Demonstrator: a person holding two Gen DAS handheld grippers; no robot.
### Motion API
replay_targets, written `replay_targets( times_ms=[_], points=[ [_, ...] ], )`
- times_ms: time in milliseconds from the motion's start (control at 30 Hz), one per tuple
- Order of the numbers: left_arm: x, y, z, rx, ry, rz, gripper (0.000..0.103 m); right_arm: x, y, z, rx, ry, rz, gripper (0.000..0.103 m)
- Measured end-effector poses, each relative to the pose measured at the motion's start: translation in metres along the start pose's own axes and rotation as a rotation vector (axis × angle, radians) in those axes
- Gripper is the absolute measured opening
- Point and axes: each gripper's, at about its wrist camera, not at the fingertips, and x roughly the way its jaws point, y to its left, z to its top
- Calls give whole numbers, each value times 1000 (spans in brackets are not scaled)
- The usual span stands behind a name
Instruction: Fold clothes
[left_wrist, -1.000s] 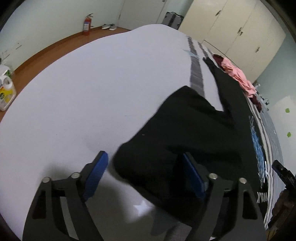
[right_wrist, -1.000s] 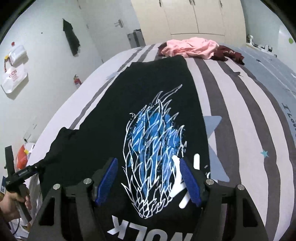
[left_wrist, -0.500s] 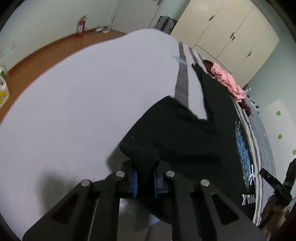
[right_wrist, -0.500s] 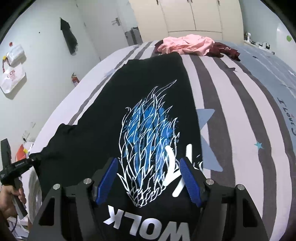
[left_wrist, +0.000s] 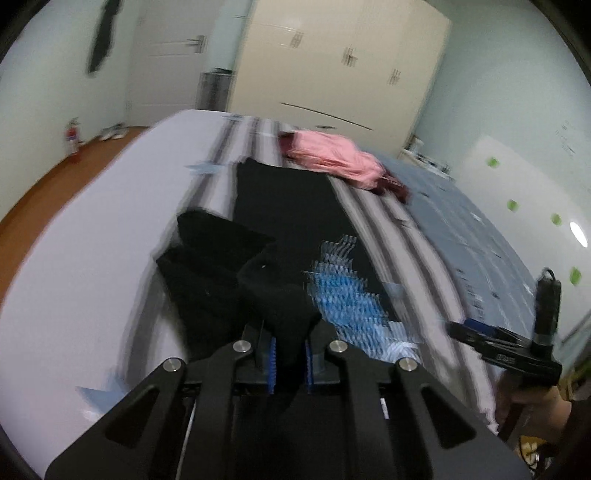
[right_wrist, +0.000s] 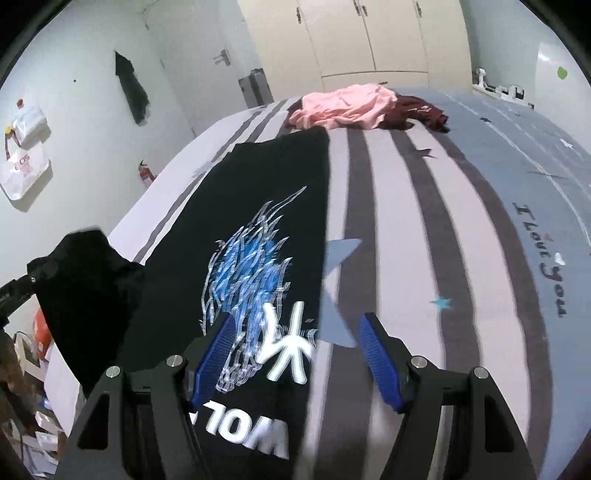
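A black T-shirt with a blue flame print lies flat on the striped bed. My left gripper is shut on its black sleeve, which hangs lifted off the bed and folds in over the shirt body. In the right wrist view that raised sleeve shows at the far left. My right gripper is open just above the shirt's near right edge by the white lettering, with nothing pinched between its blue pads. It also shows at the right in the left wrist view, held by a hand.
Pink and maroon garments lie in a heap at the bed's far end. Cream wardrobes stand behind, with a suitcase beside them. A fire extinguisher stands by the left wall. Clutter sits beside the bed.
My left jaws closed on the sleeve, then lifted it and swung it in over the shirt. The right gripper slid towards the shirt's right edge and stayed open.
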Motion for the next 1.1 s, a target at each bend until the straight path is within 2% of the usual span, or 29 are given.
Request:
replay_targets(
  times_ms=[67,133,200,267,333,367,400,500,633,733,833,1000,1100],
  points=[
    [25,-33,-12,-17,63,-24,13,-7,-13,1,9,6,-4,66],
    [45,-54,-23,-39,136,-55,23,-12,-23,1,16,13,-8,66],
    [55,-68,-32,-67,187,-96,26,-15,-31,-1,15,21,-11,66],
    [46,-74,-35,-85,172,-137,33,-17,-39,-4,13,27,-14,66],
    [31,-74,-36,-87,147,-169,50,-17,-44,-7,16,29,-15,66],
    [22,-70,-37,-87,131,-179,53,-15,-44,-9,24,34,-12,66],
    [15,-63,-37,-70,120,-158,55,-13,-43,-11,32,40,-6,66],
    [4,-38,-39,-34,105,-64,55,-6,-37,-17,48,59,12,66],
    [3,22,-44,-45,132,132,55,5,-11,-20,15,73,66,66],
    [13,51,-51,-41,167,242,55,15,11,-19,-12,84,109,66],
    [27,61,-65,-58,217,235,55,29,38,-18,-51,89,154,66],
    [37,28,-84,30,232,127,51,51,75,-14,-80,95,216,66],
    [45,27,-90,-11,241,93,51,64,96,-7,-96,90,263,66]
  ],
)
